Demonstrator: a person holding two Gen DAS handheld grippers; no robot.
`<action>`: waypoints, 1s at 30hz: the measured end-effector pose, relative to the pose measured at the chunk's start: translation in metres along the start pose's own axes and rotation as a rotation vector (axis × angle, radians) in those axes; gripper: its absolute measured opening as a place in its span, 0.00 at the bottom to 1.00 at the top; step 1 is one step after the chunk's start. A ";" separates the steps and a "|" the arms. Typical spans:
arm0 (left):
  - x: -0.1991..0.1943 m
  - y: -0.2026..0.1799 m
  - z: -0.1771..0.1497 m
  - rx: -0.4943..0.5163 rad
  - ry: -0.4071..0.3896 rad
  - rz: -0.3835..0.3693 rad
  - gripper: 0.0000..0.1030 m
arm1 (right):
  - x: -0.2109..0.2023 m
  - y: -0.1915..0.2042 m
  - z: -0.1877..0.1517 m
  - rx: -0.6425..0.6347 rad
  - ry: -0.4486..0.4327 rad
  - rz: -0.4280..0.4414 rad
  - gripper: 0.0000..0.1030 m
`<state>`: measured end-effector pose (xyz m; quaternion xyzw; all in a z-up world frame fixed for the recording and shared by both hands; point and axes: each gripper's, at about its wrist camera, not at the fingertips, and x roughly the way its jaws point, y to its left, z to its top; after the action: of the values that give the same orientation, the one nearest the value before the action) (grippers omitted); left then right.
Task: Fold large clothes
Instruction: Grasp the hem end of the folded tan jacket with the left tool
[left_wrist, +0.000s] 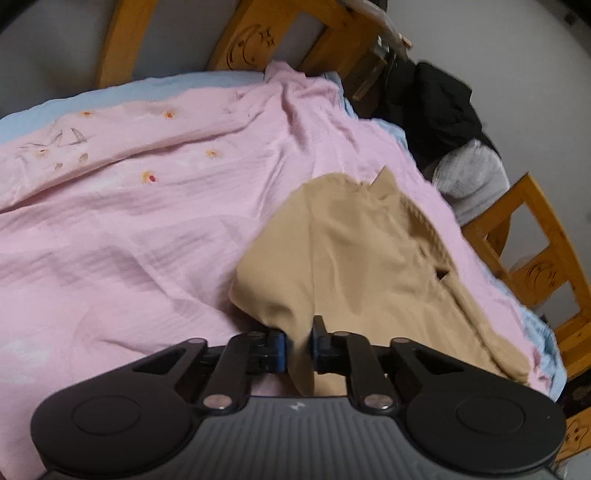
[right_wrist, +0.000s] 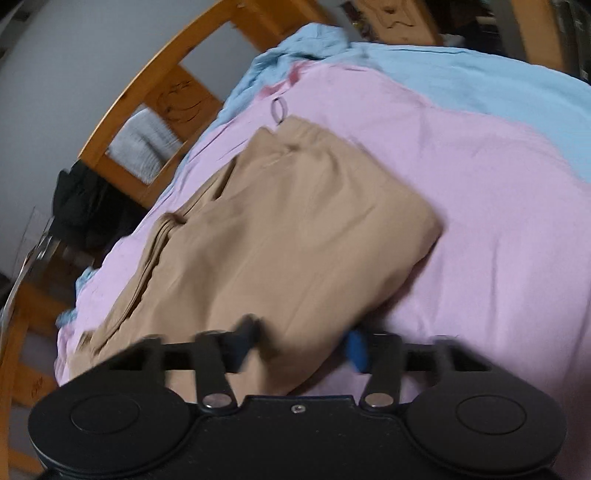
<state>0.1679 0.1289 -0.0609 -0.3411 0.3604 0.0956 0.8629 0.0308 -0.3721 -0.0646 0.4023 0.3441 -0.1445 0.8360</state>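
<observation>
Left gripper (left_wrist: 299, 341) fingers clamped on tan trousers (left_wrist: 354, 254); right gripper (right_wrist: 301, 345) fingers astride the hem, grip uncertain. Next: lifting both ends together, folding over.

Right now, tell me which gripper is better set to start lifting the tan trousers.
Left. The left gripper already pinches a fold of the tan trousers. The right gripper straddles a wider bunch, blurred, so its hold looks less settled.

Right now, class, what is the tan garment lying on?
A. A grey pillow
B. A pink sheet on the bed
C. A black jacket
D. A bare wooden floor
B: the tan garment is spread across the pink sheet that covers the bed, inside the wooden bed frame.
</observation>
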 end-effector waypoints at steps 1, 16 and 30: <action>-0.004 -0.002 0.000 0.011 -0.015 -0.004 0.06 | -0.004 0.000 0.000 -0.007 -0.017 -0.010 0.05; -0.058 0.035 -0.016 0.024 -0.030 -0.068 0.06 | -0.066 0.003 -0.022 -0.189 0.020 -0.065 0.13; -0.029 0.042 -0.022 -0.026 -0.015 -0.105 0.45 | -0.055 0.096 -0.062 -0.883 -0.287 -0.052 0.47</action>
<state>0.1177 0.1482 -0.0736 -0.3701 0.3344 0.0576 0.8648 0.0124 -0.2653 0.0013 -0.0248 0.2636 -0.0593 0.9625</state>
